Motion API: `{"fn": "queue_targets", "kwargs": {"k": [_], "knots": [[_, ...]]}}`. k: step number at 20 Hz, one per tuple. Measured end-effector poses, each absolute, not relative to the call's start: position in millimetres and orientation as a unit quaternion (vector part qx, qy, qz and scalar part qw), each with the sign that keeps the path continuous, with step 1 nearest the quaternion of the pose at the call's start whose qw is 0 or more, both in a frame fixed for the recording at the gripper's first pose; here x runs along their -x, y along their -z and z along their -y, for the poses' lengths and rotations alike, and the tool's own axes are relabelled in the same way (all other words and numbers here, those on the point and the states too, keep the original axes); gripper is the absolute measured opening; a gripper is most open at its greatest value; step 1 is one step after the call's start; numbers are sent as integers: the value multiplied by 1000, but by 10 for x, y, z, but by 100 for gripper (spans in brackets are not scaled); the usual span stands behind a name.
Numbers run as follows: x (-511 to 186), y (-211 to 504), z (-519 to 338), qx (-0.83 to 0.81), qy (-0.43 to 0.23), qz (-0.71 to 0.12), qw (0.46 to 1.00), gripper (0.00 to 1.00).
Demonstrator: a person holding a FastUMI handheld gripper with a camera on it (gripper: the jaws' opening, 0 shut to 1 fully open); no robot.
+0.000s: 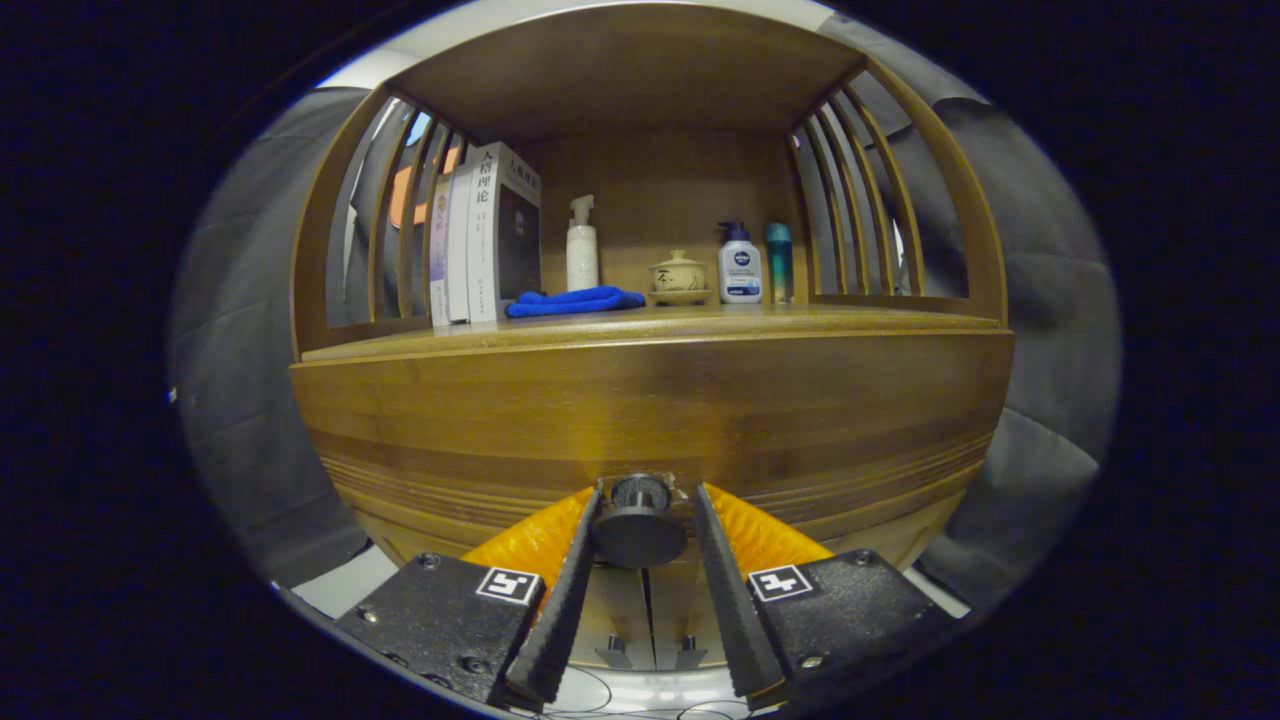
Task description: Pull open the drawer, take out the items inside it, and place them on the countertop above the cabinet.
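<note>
The wooden drawer front [650,400] spans the cabinet just ahead of me, and nothing of the drawer's inside shows. Its dark round knob [640,530] sits between my two black fingers. My gripper [647,492] is shut on the knob, with the left finger [575,570] and the right finger [722,570] pressing its sides. Above the drawer front runs the countertop [800,322], under a wooden shelf frame with slatted sides.
On the countertop stand books [487,235] at the left, a folded blue cloth [572,301], a white pump bottle [582,250], a lidded ceramic cup [679,277], a white and blue bottle [740,265] and a teal bottle [779,262]. Cabinet doors [648,610] lie below the knob.
</note>
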State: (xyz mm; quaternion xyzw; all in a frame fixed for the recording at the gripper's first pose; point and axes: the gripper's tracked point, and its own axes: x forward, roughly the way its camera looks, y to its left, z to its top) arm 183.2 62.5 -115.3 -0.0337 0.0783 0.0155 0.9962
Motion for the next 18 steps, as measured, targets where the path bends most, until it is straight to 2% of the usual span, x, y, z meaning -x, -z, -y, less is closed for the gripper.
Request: {"fn": "queue_targets", "kwargs": {"k": [2,8,18], "knots": [[-1860,1145,-593,34,-8,-72,997,49],[-1860,1157,-613,11,-17,-85,996,36],[-1450,1195,-595,9,-14,-98,995,34]]}}
